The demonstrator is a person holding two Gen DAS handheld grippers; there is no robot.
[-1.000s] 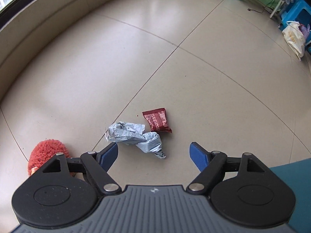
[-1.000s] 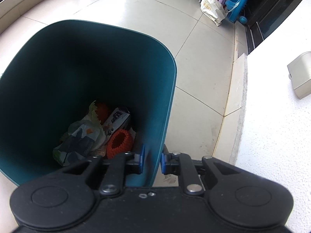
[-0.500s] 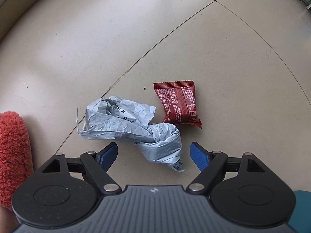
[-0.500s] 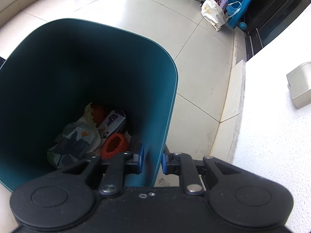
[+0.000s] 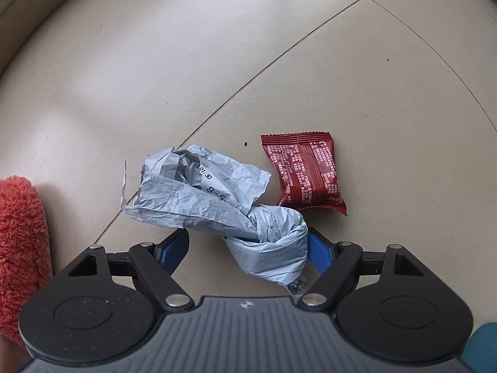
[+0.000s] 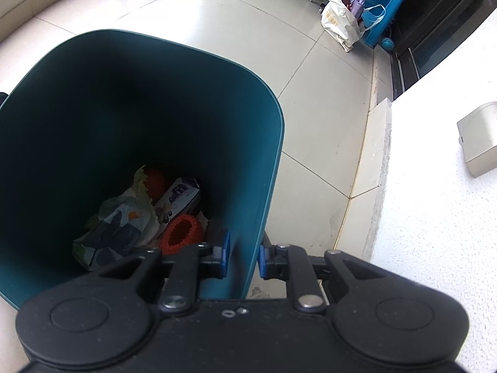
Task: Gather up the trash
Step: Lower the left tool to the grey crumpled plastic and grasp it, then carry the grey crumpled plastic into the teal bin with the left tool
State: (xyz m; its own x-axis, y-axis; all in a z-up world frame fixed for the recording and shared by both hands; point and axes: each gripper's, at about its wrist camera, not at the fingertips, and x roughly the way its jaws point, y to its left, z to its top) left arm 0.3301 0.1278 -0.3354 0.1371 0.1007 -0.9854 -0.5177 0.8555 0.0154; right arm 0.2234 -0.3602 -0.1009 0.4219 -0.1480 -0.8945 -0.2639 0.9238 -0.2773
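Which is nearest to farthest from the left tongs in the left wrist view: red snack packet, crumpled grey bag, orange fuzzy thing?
From the left tongs, whose jaws have just been closing:
1. Crumpled grey bag: its twisted end lies between the jaws, against the right pad.
2. Red snack packet: on the floor beyond the right jaw, beside the bag.
3. Orange fuzzy thing: far left edge, outside the left jaw.

Your left gripper points down at the tiled floor, and its jaws have just been closing, with the twisted end of a crumpled grey plastic bag between the blue pads; the right pad looks to be touching the bag, the left one stands clear of it. Just right of the bag, at centre right of the frame, lies a dark red snack packet. A fuzzy orange-red thing fills the left edge.
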